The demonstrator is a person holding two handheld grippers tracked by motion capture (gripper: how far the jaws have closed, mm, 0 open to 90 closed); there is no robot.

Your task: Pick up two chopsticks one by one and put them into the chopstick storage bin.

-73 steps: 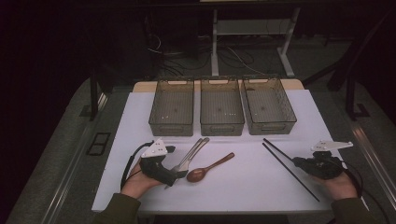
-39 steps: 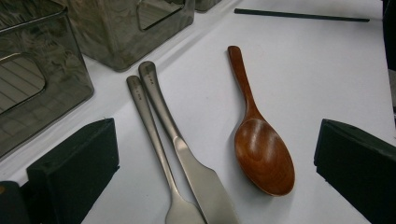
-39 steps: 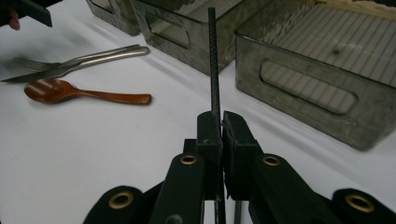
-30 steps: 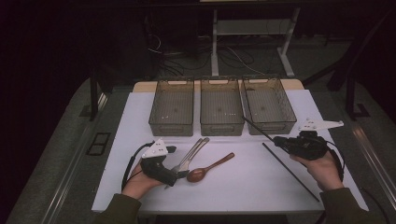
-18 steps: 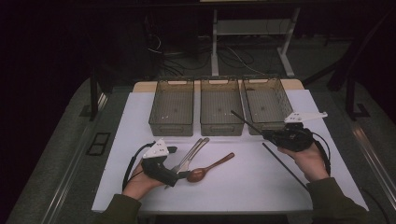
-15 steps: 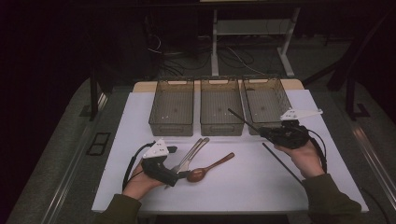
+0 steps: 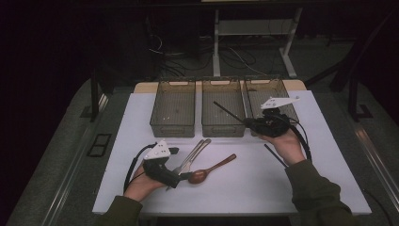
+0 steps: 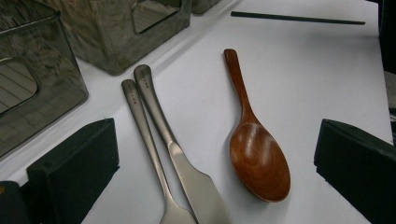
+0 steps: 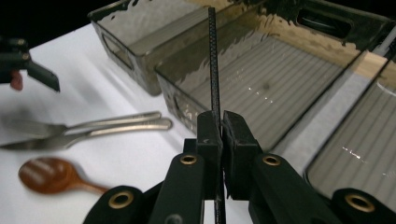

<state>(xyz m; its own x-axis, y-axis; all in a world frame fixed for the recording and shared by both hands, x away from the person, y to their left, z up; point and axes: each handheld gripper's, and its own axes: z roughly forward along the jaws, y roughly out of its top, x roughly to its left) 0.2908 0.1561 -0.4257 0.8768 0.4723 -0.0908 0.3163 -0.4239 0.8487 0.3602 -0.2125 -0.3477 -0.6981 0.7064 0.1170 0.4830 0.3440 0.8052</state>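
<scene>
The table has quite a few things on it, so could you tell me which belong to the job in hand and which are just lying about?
In the job:
- right gripper, shut on a black chopstick
- middle bin, beneath the chopstick's tip
- second chopstick on the mat

Lying about:
- wooden spoon
- knife and metal utensil beside it
- left bin, right bin
- left gripper, open

We see a thin black chopstick (image 7: 229,111), straight and finely ridged, pinched between closed jaws and lifted off the table. It slants over the middle smoky translucent plastic bin (image 7: 221,127), its free tip above that bin's ribbed floor.
</scene>
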